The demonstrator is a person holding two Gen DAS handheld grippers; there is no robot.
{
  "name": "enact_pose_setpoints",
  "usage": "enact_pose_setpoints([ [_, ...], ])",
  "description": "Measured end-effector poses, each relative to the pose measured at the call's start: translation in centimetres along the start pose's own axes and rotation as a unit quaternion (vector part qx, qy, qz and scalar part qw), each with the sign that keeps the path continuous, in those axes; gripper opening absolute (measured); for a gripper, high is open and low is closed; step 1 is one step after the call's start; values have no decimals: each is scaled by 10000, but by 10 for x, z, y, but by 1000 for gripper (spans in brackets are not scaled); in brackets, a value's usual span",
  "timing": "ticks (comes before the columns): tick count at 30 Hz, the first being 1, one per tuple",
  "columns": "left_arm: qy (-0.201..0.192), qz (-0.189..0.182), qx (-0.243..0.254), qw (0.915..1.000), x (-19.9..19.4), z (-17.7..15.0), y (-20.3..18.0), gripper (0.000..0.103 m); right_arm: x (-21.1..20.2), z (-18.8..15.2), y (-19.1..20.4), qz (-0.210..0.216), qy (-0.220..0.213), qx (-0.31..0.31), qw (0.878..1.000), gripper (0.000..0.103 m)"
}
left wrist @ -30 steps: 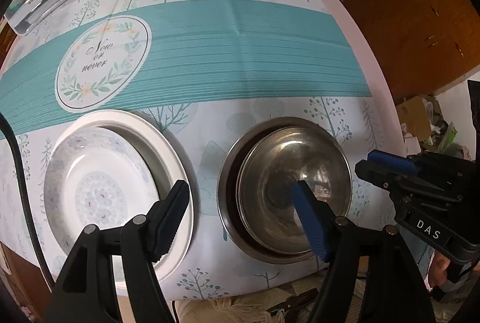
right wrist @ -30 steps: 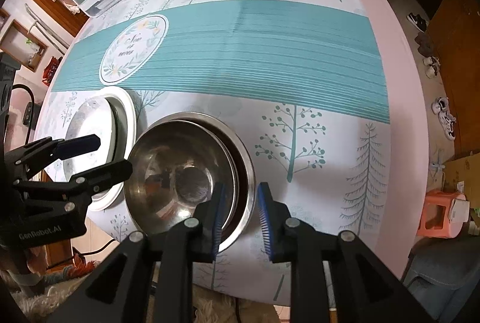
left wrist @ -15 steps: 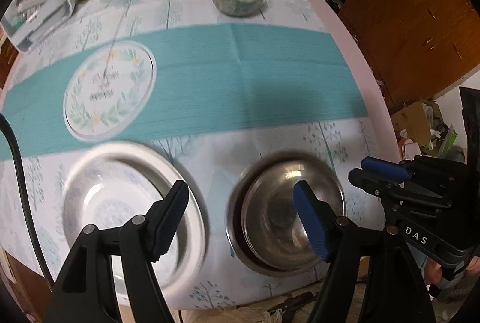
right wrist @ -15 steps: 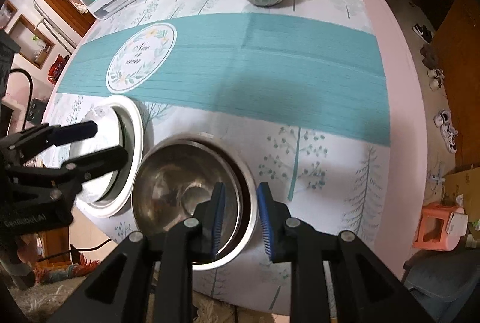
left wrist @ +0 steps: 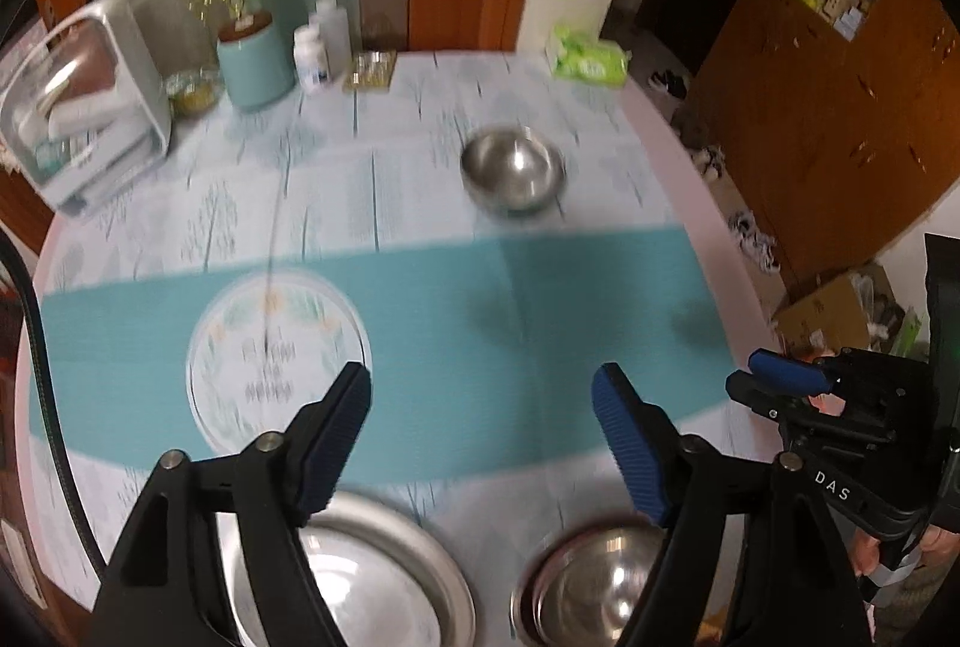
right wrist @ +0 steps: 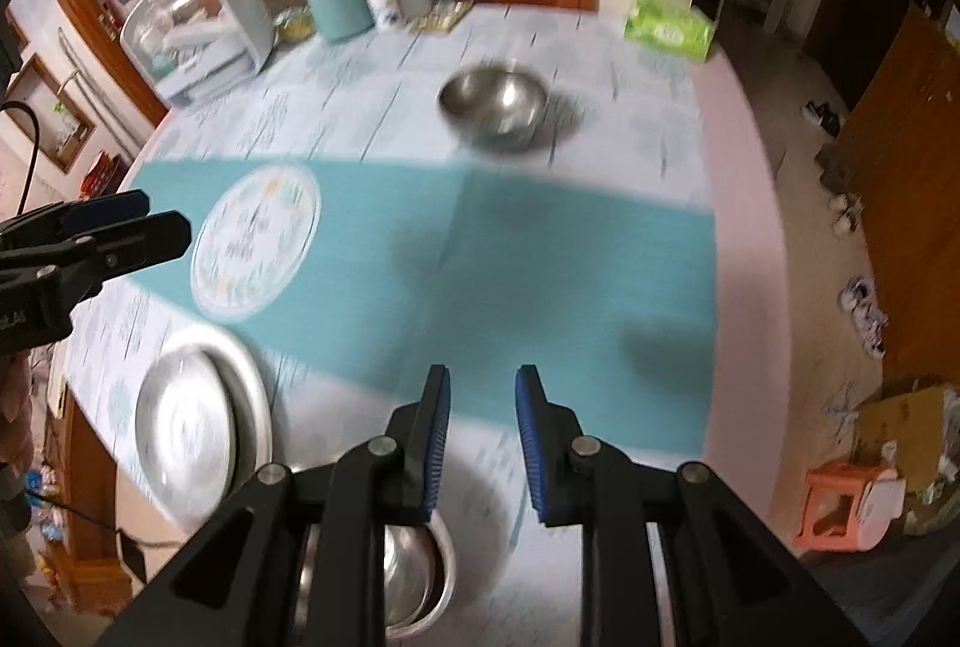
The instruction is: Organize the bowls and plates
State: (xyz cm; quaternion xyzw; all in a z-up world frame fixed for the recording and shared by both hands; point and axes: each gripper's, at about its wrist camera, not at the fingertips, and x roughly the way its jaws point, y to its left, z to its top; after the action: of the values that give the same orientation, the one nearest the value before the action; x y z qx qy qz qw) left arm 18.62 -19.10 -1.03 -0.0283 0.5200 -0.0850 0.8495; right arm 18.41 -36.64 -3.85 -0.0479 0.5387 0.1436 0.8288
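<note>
Steel lone bowl [left wrist: 513,171] far across worktop [left wrist: 420,299] — long reach, slippery rim. Left tongs [left wrist: 480,437], right tongs [right wrist: 483,443] both empty, jaws opening — narrow right pair may knock it.

Glossy metal bowl [left wrist: 513,167], smooth printed tablecloth [left wrist: 540,323]

A round table [left wrist: 672,179] under a pale tree-print cloth with a teal band carries a lone steel bowl [left wrist: 513,167] at the far side, stacked white plates [right wrist: 198,425] and nested steel bowls [left wrist: 591,587] at the near edge, a green tissue pack [right wrist: 669,24], and a teal canister [left wrist: 253,62].
</note>
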Motion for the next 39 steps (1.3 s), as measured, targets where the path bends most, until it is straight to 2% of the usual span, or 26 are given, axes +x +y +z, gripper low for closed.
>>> enact_pose_setpoints([
  [1,-66,15,-5,10000,1,9,1,84,-1,12,-2,-24,-80,7,10000,35],
  [3,-221,-9,-14,9998,4,32,3,90,-2,36,-7,-101,-245,8,9996,43],
  [6,-332,-34,-54,9994,21,64,7,92,5,72,-16,-230,-356,63,9991,44],
  [10,-361,68,-114,9993,60,104,12,92,29,117,-34,-83,-354,358,9987,44],
  [14,-11,-3,-403,9992,118,138,24,92,68,149,-53,29,-252,694,9973,44],
  [20,465,-33,-751,9961,189,151,36,92,130,166,-71,179,63,1208,9925,44],
  [27,822,64,-775,9936,247,153,38,89,181,169,-86,228,428,1596,9860,44],
  [31,1011,73,-763,9919,266,150,35,80,197,166,-89,347,629,1738,9822,43],
  [32,1075,66,-777,9911,271,149,34,75,200,166,-89,369,663,1728,9820,41],
  [33,1119,42,-789,9906,274,148,34,71,202,166,-88,377,689,1711,9821,35],
  [34,1172,4,-794,9899,277,146,34,58,205,166,-87,424,727,1697,9819,26],
  [35,1278,-79,-796,9886,282,145,33,41,207,165,-85,509,754,1715,9810,22],
  [36,1349,-127,-800,9875,285,144,32,33,208,165,-85,568,777,1724,9803,12],
  [37,1415,-230,-832,9862,288,143,31,21,209,165,-83,670,810,1717,9795,8],
  [38,1450,-297,-873,9851,289,142,30,9,208,165,-81,676,775,1700,9801,8],
  [39,1467,-311,-874,9848,289,141,29,7,207,165,-78,681,772,1658,9808,8],
])
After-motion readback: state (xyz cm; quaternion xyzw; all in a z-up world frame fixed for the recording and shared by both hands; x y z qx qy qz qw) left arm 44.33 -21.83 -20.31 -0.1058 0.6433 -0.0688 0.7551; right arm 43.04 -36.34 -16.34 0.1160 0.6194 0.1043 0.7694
